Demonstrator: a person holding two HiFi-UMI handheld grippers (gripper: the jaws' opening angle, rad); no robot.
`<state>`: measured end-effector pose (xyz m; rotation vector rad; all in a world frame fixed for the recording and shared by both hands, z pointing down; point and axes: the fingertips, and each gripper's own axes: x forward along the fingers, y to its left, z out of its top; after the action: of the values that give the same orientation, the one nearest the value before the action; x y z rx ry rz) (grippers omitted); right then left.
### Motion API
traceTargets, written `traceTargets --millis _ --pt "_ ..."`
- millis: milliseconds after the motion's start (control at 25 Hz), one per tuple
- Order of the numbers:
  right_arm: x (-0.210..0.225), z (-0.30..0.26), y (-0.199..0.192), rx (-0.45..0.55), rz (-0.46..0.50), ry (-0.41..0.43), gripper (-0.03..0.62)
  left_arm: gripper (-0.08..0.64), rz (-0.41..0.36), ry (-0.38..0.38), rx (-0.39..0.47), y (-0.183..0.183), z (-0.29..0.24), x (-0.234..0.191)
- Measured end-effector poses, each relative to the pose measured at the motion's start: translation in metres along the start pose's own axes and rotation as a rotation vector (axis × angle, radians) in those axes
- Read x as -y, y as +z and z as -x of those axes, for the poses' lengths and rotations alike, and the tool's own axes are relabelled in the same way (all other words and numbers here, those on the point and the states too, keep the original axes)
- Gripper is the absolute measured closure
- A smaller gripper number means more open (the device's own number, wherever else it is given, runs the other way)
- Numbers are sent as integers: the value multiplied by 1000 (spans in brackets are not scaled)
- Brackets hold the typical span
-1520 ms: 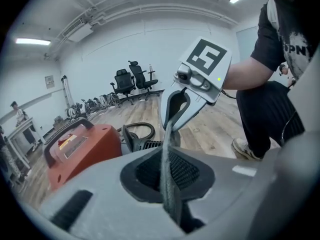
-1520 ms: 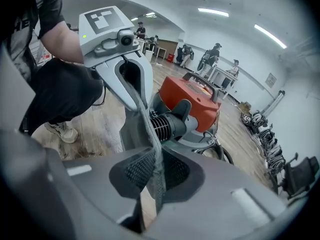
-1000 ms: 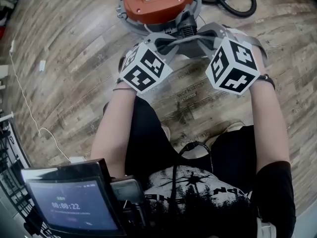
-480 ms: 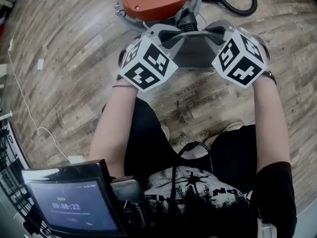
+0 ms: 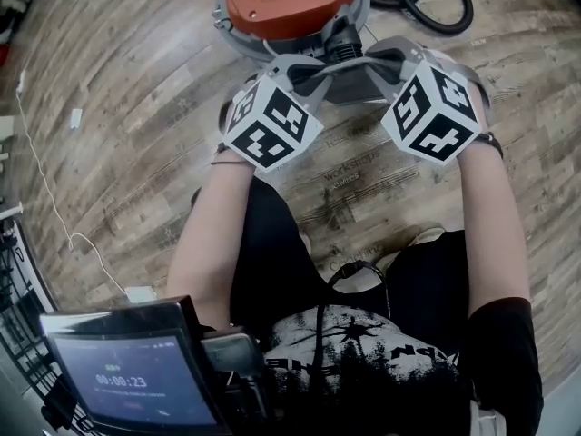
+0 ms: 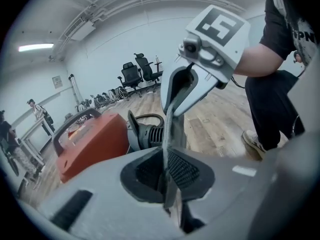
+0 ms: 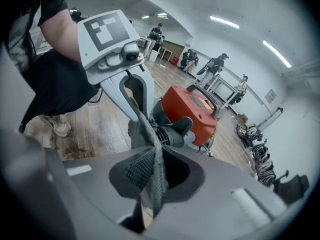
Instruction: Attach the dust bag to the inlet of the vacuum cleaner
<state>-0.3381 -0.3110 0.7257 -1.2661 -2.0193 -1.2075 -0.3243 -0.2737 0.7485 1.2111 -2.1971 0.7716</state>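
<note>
An orange vacuum cleaner (image 5: 286, 3) stands on the wood floor at the top of the head view, its black ribbed inlet (image 5: 340, 39) facing me. A grey dust bag (image 5: 349, 82) is stretched flat between both grippers just in front of the inlet. My left gripper (image 5: 292, 69) is shut on the bag's left edge (image 6: 167, 184). My right gripper (image 5: 402, 59) is shut on its right edge (image 7: 152, 181). Both gripper views show the vacuum cleaner (image 6: 90, 144) (image 7: 192, 109) and the inlet (image 6: 150, 134) (image 7: 172, 129) just behind the bag.
A black hose (image 5: 440, 3) curls on the floor to the right of the vacuum. A thin white cable (image 5: 45, 180) runs along the left. A tablet screen (image 5: 132, 375) sits at the bottom left by my legs. People and office chairs (image 6: 140, 71) stand far off.
Both grippers and the bag have edged slightly up the head view toward the inlet. Both grips on the bag are unchanged.
</note>
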Motion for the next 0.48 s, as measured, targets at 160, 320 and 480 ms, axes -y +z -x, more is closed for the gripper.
traceTargets --millis 160,320,480 --pt "4 -9 -25 -29 -81 7 548 531 -39 2 25 26 3 -3" --pt "7 -14 -29 -44 -101 1 541 528 -35 -3 34 31 -1 -7" --pt "11 -10 -11 -6 -58 -26 546 528 28 7 29 12 -2 -11"
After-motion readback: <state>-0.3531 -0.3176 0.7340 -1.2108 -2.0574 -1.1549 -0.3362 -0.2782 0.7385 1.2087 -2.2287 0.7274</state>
